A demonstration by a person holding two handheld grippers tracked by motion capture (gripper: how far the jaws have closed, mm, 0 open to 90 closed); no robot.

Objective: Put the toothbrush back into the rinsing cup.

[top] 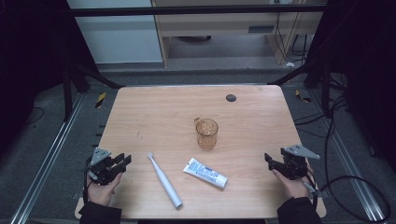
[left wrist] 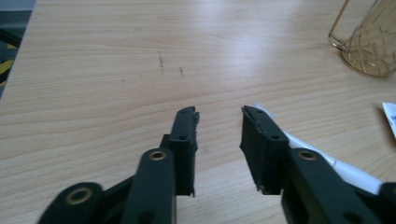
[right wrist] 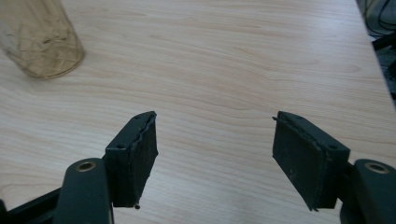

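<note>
An amber see-through cup (top: 206, 133) with a handle stands upright near the table's middle. In front of it lie a white toothbrush (top: 165, 180) and a white and blue toothpaste tube (top: 205, 172). My left gripper (top: 125, 160) rests at the front left, open, with nothing between its jaws. The left gripper view has the open left gripper (left wrist: 219, 114) over bare wood, the toothbrush (left wrist: 348, 170) beside its right jaw, the cup (left wrist: 369, 44) far right and the tube's corner (left wrist: 390, 116). My right gripper (top: 268, 159) sits at the front right, open (right wrist: 215, 119) and empty, the cup (right wrist: 39, 42) to its upper left.
The wooden table (top: 159, 112) has a small black disc (top: 231, 97) near its far edge. Metal frame rails and cables run along the floor on both sides. A pale cabinet stands beyond the table.
</note>
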